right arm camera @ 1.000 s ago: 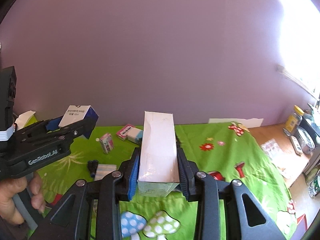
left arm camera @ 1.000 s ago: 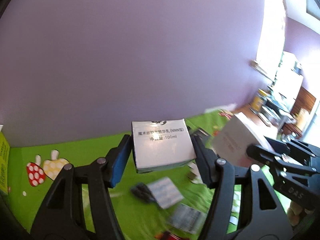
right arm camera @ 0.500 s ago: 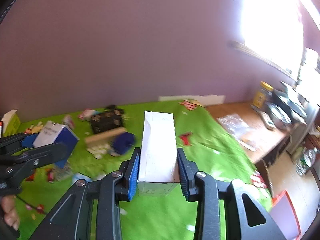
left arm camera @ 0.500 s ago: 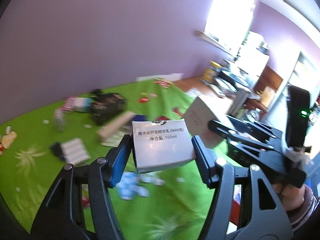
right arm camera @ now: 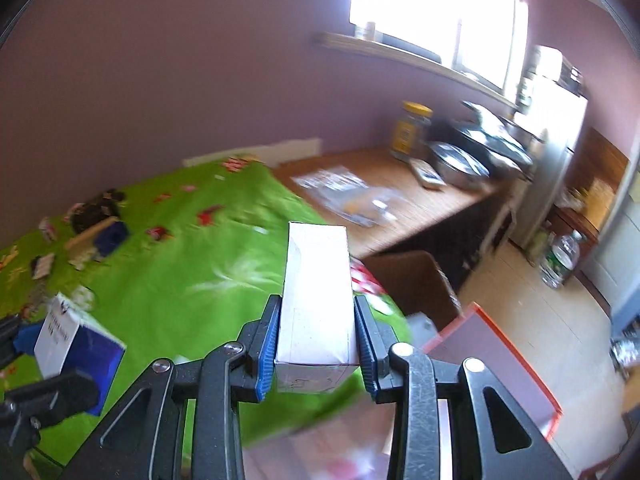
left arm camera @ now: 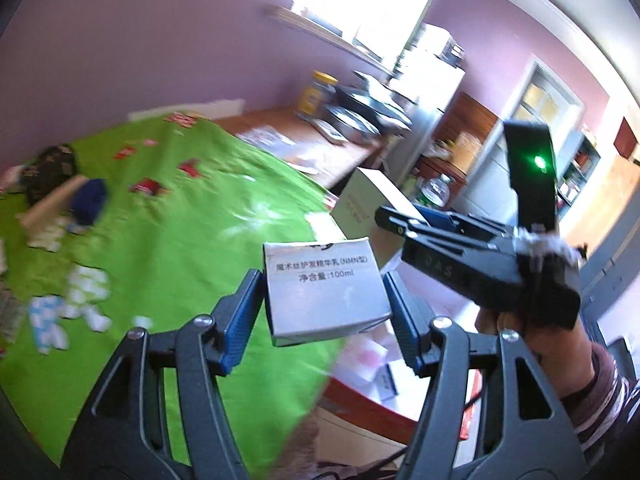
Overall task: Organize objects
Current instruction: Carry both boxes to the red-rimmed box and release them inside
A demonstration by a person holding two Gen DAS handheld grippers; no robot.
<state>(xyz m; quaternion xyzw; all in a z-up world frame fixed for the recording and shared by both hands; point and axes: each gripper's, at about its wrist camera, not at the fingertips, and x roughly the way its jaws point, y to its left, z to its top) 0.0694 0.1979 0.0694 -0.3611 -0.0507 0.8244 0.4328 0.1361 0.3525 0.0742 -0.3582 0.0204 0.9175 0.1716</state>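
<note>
Left wrist view showed the left gripper [left arm camera: 324, 312] clamped on a small white box [left arm camera: 326, 288] with printed grey text on its top face, the blue-padded fingers [left arm camera: 240, 320] pressing both of its sides and holding it in the air over the edge of the green cloth [left arm camera: 160, 240] that covered the desk. To its right, the right gripper [left arm camera: 404, 220] was held by a hand [left arm camera: 532, 344] with a striped sleeve, and it carried a tall white carton [left arm camera: 368, 204] out past the desk edge. Small items lay blurred and scattered on the far left of the cloth, among them a dark blue object [left arm camera: 90, 200] beside a pale stick.

Right wrist view showed the right gripper [right arm camera: 316, 344] closed narrowly on the tall white carton [right arm camera: 316, 292], its fingers [right arm camera: 268, 344] flat against the long sides, the carton pointing away from the camera above the corner of the green cloth [right arm camera: 180, 280]. Below and to the right stood an orange-rimmed bin [right arm camera: 500, 360] on the floor, next to a brown cardboard box [right arm camera: 412, 284]. At lower left the small white box [right arm camera: 60, 336], with a blue side, sat in the left gripper. A wooden counter [right arm camera: 400, 200] with a jar and metal bowls ran along the wall under the window.
</note>
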